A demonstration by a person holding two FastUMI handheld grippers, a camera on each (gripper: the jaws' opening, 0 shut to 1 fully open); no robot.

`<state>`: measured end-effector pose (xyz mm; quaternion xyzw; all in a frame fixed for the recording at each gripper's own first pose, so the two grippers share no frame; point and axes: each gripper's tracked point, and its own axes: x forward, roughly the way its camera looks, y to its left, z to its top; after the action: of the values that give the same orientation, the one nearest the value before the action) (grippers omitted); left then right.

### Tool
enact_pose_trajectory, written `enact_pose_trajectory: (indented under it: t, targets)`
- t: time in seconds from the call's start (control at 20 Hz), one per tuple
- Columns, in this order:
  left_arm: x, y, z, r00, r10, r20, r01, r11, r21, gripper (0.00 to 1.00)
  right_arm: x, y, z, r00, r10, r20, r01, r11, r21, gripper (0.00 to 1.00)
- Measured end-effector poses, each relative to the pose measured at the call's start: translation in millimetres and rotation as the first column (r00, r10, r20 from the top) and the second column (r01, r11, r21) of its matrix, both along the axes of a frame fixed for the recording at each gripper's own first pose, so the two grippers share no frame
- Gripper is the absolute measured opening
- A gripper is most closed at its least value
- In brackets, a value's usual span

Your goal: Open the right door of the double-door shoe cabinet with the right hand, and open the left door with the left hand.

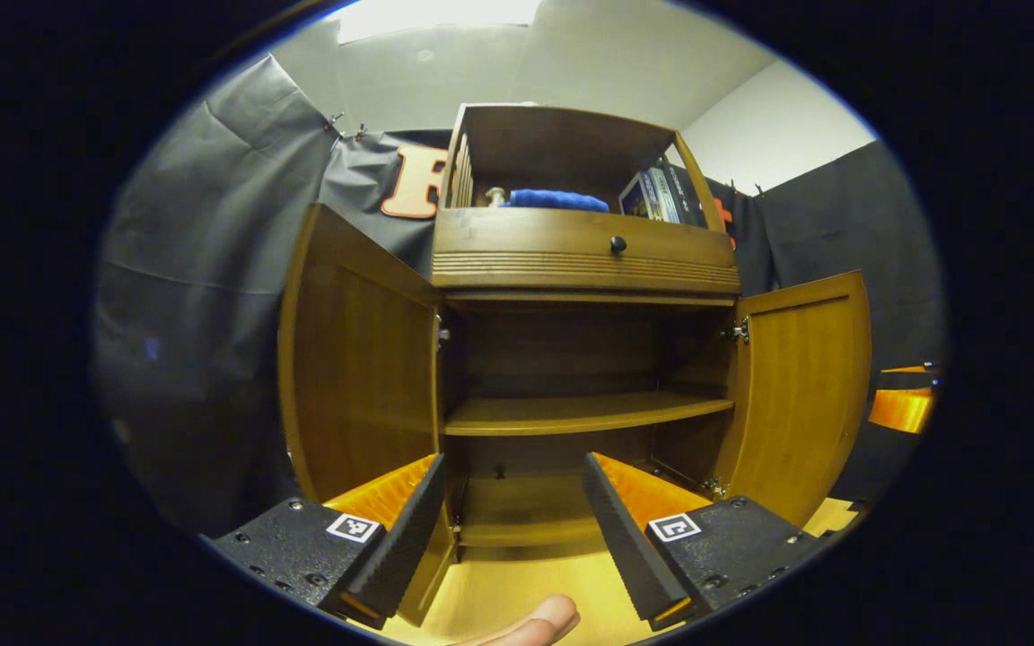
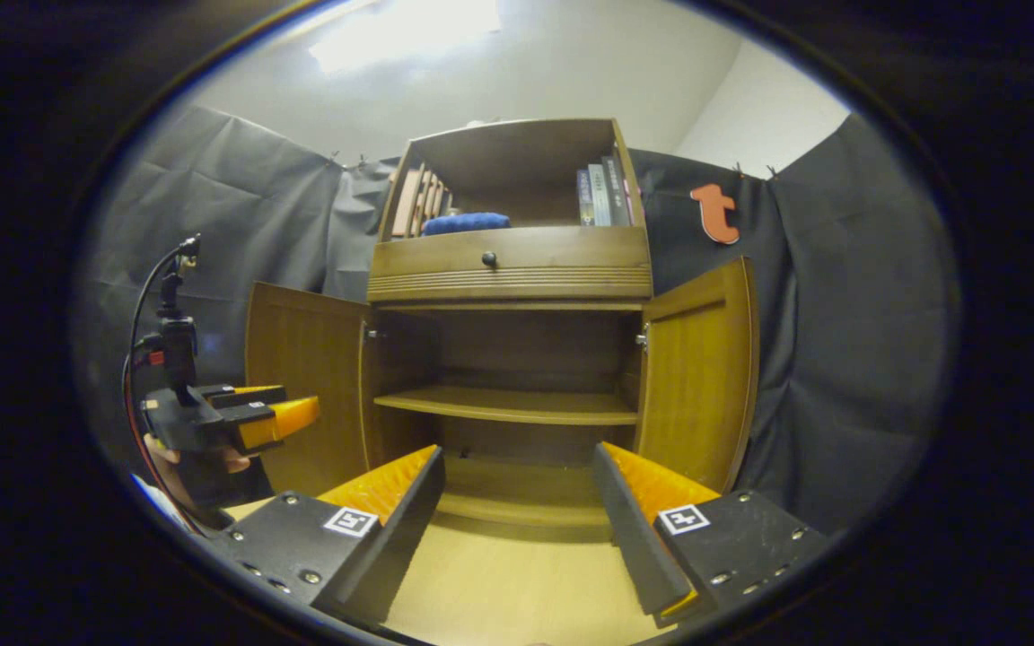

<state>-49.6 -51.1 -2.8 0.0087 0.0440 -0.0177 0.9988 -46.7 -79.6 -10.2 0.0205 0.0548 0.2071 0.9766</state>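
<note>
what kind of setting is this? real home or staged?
Likely a staged recording booth, not a lived-in home: black cloth wall clipped up behind a lone wooden shoe cabinet, both doors open, lower shelves bare, books and a blue cloth on top. Plain white room wall above the cloth.

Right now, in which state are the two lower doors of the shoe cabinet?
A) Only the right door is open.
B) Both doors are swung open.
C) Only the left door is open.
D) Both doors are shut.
B: in the right gripper view the left door and the right door both stand swung outward, so the inner shelf of the shoe cabinet is exposed between them.
</note>
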Motion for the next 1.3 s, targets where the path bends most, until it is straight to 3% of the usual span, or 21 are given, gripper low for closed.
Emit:
enact_pose_trajectory:
  t: [0.15,0.5,0.85,1.05,1.1,1.15,1.3]
  targets:
    - [22,-19,-6,1.0,-0.008,-0.016,0.008,0.999,-0.035,0.9,6,0,-3,1.0,-0.007,-0.014,0.007,1.0,-0.001,0.98]
    - [55,-36,-10,1.0,0.01,-0.002,-0.01,1.0,-0.023,0.94,20,12,-8,0.999,-0.016,-0.037,0.017,1.0,0.012,0.98]
    - [44,-10,-4,0.998,0.049,0.05,-0.047,0.998,-0.031,0.9,43,11,-20,0.998,-0.052,-0.017,0.051,0.995,-0.087,0.98]
    - [31,-2,4,0.998,0.032,0.057,-0.03,0.999,-0.042,0.9,48,14,-26,0.997,-0.062,-0.037,0.058,0.995,-0.086,0.99]
    - [29,0,8,0.997,0.031,0.068,-0.029,0.999,-0.035,0.95,48,16,-27,0.997,-0.06,-0.044,0.056,0.995,-0.079,0.98]
    - [27,5,11,0.996,0.045,0.079,-0.043,0.999,-0.026,0.9,50,18,-30,0.997,-0.056,-0.05,0.053,0.996,-0.072,0.99]
    - [23,10,21,0.992,0.052,0.115,-0.05,0.999,-0.02,0.9,56,29,-32,0.997,-0.033,-0.064,0.029,0.997,-0.065,0.98]
